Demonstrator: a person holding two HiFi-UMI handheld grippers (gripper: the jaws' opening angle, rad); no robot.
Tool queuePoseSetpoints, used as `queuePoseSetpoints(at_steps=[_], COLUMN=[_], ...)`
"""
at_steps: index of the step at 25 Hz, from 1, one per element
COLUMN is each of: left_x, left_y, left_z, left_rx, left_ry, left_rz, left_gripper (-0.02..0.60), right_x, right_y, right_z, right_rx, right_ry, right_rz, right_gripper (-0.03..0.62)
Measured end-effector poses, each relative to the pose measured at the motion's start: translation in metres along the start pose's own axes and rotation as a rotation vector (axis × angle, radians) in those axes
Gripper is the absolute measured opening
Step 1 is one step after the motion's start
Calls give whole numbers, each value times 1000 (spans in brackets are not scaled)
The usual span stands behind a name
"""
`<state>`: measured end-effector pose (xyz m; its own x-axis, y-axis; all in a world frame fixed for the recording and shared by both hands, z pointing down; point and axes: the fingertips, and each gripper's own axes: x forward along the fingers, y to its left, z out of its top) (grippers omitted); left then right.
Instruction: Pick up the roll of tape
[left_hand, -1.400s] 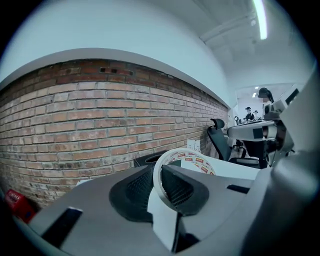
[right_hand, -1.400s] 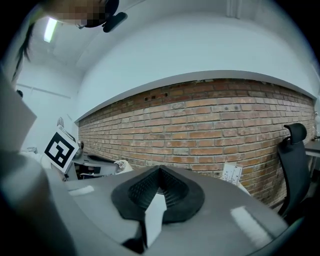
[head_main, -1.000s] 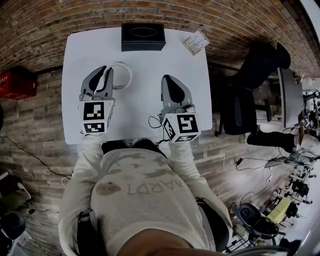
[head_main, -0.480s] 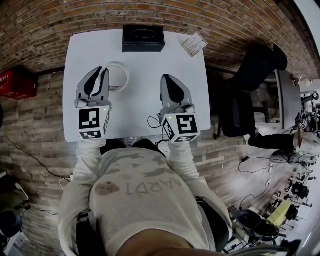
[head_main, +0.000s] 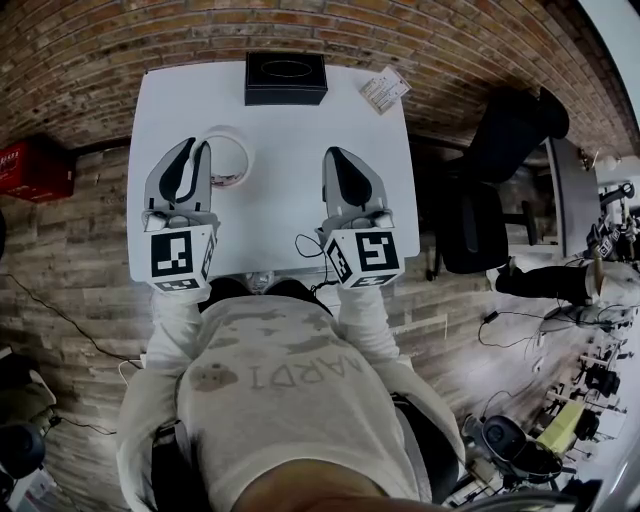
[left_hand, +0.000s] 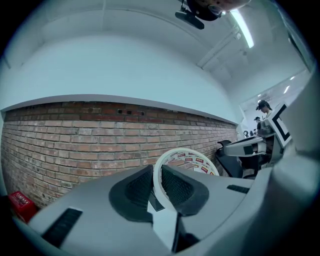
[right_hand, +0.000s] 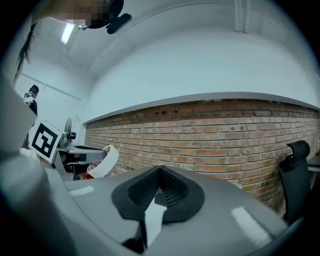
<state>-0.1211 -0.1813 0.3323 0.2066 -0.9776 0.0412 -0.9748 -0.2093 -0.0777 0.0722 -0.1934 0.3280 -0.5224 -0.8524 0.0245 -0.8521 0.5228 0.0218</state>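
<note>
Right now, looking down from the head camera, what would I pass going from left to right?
Red box → left gripper, its jaws pinching the roll of tape → black box → right gripper → black chair.

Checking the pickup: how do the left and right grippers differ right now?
The left gripper is clamped on the roll of tape; the right gripper holds nothing. The left jaws are parted by the tape; the right jaws are together. Both face the brick wall.
</note>
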Motion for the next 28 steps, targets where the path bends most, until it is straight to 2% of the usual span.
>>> queuePoseSetpoints(at_steps=[28], left_x=[-27], left_y=[-14], left_z=[20], left_rx=[-24], left_ry=[-60], left_rz=[-3], left_gripper=[59], right_x=[-30], right_y=[3], right_z=[15], right_rx=[-13], right_ry=[-35], right_rz=[-20], right_gripper=[11])
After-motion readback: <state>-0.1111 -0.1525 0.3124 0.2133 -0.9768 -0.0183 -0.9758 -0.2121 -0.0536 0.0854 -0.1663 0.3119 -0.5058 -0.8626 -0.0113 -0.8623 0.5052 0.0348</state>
